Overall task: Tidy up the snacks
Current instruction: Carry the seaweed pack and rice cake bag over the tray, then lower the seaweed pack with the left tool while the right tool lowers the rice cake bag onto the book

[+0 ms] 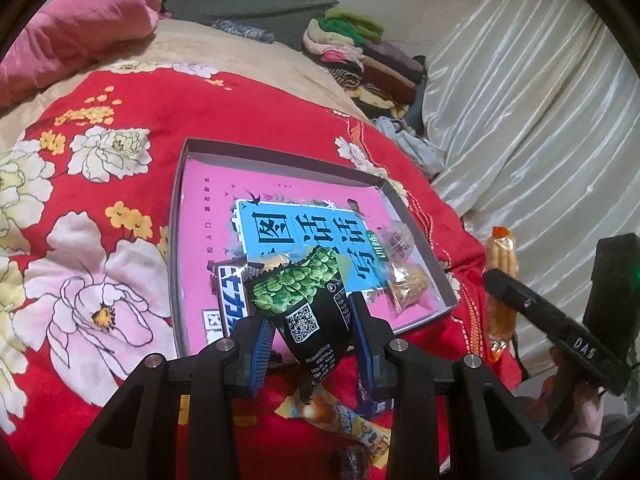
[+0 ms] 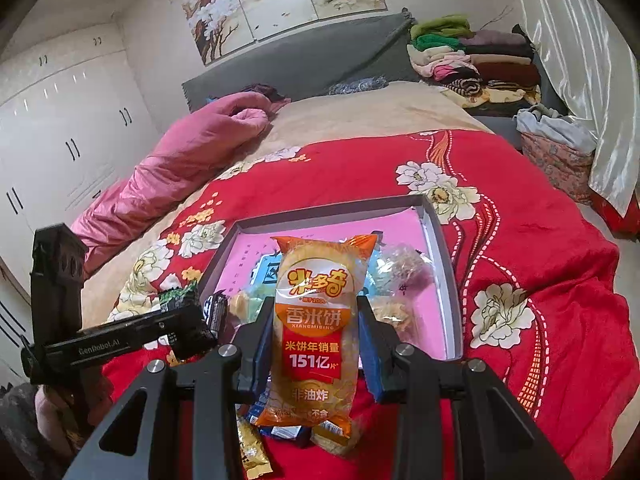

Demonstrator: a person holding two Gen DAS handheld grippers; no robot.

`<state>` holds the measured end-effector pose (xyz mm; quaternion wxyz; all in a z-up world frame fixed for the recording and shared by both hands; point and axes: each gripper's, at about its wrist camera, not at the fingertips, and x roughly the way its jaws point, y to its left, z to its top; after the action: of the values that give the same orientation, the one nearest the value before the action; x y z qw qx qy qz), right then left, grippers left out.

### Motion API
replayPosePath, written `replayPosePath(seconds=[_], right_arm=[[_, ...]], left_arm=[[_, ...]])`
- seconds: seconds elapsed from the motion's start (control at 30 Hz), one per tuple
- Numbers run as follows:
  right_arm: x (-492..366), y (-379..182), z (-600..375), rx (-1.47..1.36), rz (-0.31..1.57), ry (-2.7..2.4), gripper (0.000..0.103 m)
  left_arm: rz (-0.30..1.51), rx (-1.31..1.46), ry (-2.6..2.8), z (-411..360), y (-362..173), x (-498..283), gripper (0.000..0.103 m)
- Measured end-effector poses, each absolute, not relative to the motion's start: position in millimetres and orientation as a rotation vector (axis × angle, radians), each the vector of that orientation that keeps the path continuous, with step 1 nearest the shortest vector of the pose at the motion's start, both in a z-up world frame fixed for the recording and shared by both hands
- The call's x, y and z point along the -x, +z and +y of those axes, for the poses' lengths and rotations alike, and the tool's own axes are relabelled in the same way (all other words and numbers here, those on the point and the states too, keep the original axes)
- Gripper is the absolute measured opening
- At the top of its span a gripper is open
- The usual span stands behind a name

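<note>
Both grippers (image 1: pixel 310 334) (image 2: pixel 316 344) level, packets clamped.

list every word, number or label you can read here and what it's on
"米多奇", "香米饼", "XIANGMIBING", "米饼年销量 151亿片", "非油炸": orange rice cracker packet in the right gripper.
"GenRobot.AI": black left gripper body.
"DAS": black right gripper body.
Black-and-green pea snack packet: QR code, small print unreadable.
Blue card in the grey shallow box: large characters, partly covered.
</note>
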<state>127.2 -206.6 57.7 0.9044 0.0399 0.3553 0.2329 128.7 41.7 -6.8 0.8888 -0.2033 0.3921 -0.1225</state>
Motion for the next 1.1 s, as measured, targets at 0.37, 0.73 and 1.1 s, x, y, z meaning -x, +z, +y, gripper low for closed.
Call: replayPosePath(seconds=[0.37, 0.73, 1.1], right_arm=[[-138, 60, -221, -0.112, 0.708, 0.441, 0.038], [-153, 62, -232, -0.13, 0.689, 0.402, 0.038], [-161, 51, -217, -0.127, 0.718, 0.433, 0.038]], left_arm=[[0.814, 0.404, -0.275, 34, -12, -140, 0.037], [0.803, 0.389, -0.281, 31, -14, -144, 0.027], [0.865, 0.389, -0.278, 26, -34, -154, 0.024]])
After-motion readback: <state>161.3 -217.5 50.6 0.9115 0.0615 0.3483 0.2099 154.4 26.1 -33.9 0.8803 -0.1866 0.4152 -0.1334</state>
